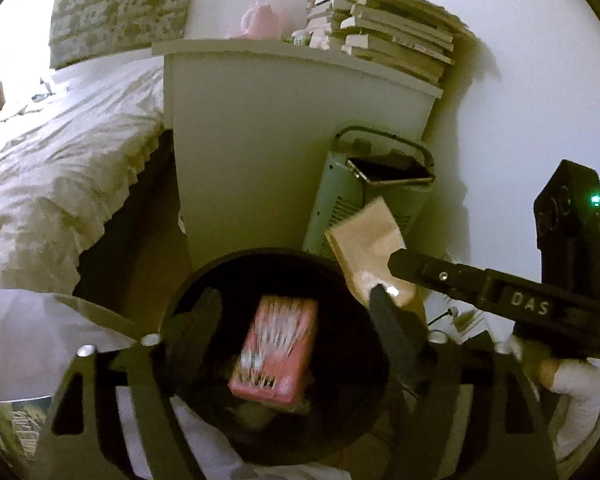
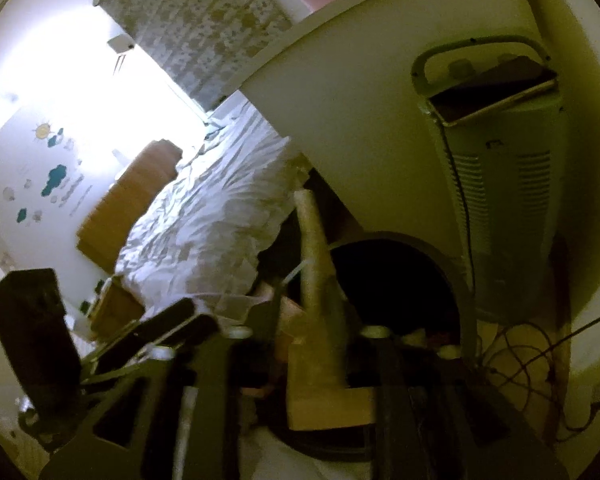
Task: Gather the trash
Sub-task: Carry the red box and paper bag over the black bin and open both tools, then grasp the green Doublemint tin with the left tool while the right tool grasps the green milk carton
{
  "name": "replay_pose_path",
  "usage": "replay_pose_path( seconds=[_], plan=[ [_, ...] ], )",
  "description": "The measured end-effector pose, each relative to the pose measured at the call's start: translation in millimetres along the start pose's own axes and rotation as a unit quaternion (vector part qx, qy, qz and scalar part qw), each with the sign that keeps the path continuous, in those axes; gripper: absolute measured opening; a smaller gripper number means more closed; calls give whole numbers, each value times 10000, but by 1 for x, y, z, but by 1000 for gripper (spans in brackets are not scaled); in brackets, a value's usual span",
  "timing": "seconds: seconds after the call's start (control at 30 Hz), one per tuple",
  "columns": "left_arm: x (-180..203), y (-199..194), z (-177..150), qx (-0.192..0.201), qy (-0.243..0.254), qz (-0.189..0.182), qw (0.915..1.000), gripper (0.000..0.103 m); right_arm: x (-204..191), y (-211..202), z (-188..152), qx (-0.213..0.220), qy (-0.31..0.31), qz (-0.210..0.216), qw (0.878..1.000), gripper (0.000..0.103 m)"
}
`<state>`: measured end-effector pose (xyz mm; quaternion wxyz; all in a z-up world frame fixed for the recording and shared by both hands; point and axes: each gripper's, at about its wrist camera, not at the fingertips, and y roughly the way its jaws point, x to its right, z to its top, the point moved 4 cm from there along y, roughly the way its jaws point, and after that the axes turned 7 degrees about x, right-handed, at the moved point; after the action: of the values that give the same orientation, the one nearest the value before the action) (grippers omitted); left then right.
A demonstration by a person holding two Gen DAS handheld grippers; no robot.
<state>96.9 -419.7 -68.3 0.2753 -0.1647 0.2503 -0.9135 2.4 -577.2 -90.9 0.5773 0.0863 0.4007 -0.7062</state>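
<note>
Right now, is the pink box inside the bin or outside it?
Inside. The pink box lies below the rim of the dark round bin, with the bin's wall all around it.

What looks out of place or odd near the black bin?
A phone or tablet lies tilted atop the pale green appliance beside the black bin, overhanging its edge. Tangled cables sprawl on the floor nearby.

A home bedroom: bed [image 1: 60,168], nightstand [image 1: 284,120], books [image 1: 396,36].
</note>
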Motion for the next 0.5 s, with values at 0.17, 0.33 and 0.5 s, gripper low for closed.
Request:
replay_pose_path(
  seconds=[0.17, 0.33, 0.5],
  plan=[
    [-4, -16, 0, 82, -26, 74, 9999, 78, -5, -5, 1, 60, -16, 29, 10000, 59],
    [-20, -40, -2, 197, -209, 227, 9993, 83, -26, -11, -4, 61, -194, 161, 9997, 59],
    [-49, -77, -13, 369, -470, 478, 9971, 84, -66, -6, -16, -127, -549, 390, 9977, 59]
  ],
)
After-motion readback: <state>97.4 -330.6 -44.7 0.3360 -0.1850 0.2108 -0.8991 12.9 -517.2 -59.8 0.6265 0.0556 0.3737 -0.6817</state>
